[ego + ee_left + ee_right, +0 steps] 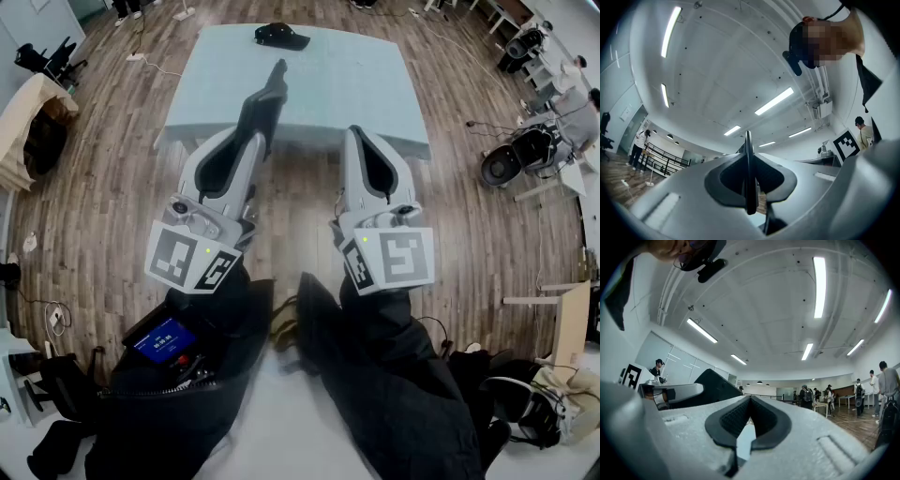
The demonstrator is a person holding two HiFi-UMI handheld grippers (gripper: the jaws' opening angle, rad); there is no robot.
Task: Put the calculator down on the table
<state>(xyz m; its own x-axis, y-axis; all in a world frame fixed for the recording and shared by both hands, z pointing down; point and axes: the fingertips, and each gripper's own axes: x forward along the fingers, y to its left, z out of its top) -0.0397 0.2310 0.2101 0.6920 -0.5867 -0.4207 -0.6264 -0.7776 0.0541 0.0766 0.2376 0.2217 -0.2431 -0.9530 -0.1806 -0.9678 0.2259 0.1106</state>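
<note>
currently left gripper (pixel 255 131) clamps thin dark flat calculator (pixel 272 89) edge-on, pale blue table (pixel 375 89) ahead; right gripper (pixel 362 133) jaws pressed together, empty.

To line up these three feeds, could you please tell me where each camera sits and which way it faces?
Head view: on the person's head, facing steeply down at the table; shows both sleeves, the left gripper gripping the calculator, the shut right gripper.
Left gripper view: on the left gripper, angled up at ceiling lights; shows its jaws clamping the edge-on calculator.
Right gripper view: on the right gripper, angled up across the room; shows its closed jaws.
Shared: both gripper views catch the ceiling lights.
</note>
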